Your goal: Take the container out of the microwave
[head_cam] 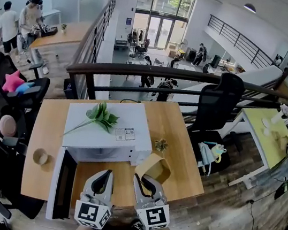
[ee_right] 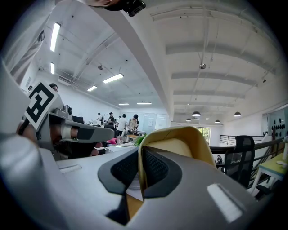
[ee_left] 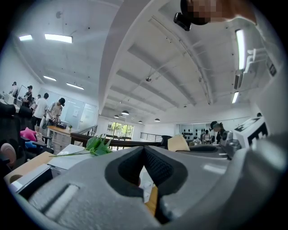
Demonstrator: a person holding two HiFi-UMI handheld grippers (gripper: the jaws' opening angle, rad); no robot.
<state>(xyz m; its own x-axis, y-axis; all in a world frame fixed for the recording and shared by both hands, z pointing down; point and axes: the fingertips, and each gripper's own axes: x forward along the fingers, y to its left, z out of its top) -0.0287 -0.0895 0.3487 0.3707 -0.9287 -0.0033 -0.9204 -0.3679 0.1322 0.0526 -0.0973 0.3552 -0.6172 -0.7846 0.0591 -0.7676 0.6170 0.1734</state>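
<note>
A white microwave (head_cam: 103,132) stands on the wooden table (head_cam: 180,128), its door (head_cam: 63,183) swung open to the left. A green leafy sprig (head_cam: 99,115) lies on its top. My right gripper (head_cam: 147,180) is shut on the rim of a tan paper container (head_cam: 153,167), held up over the table just right of the microwave's front. In the right gripper view the container (ee_right: 180,143) curves over the jaws of the right gripper (ee_right: 140,166). My left gripper (head_cam: 104,178) hangs before the microwave opening, shut with nothing in it. The left gripper (ee_left: 144,166) is tilted upward in its own view, with the microwave (ee_left: 67,157) at left.
A small round cup (head_cam: 40,156) sits at the table's left edge. A little potted plant (head_cam: 161,144) stands right of the microwave. A black office chair (head_cam: 216,104) and a dark railing (head_cam: 156,73) lie behind the table. A yellow table (head_cam: 266,131) stands to the right.
</note>
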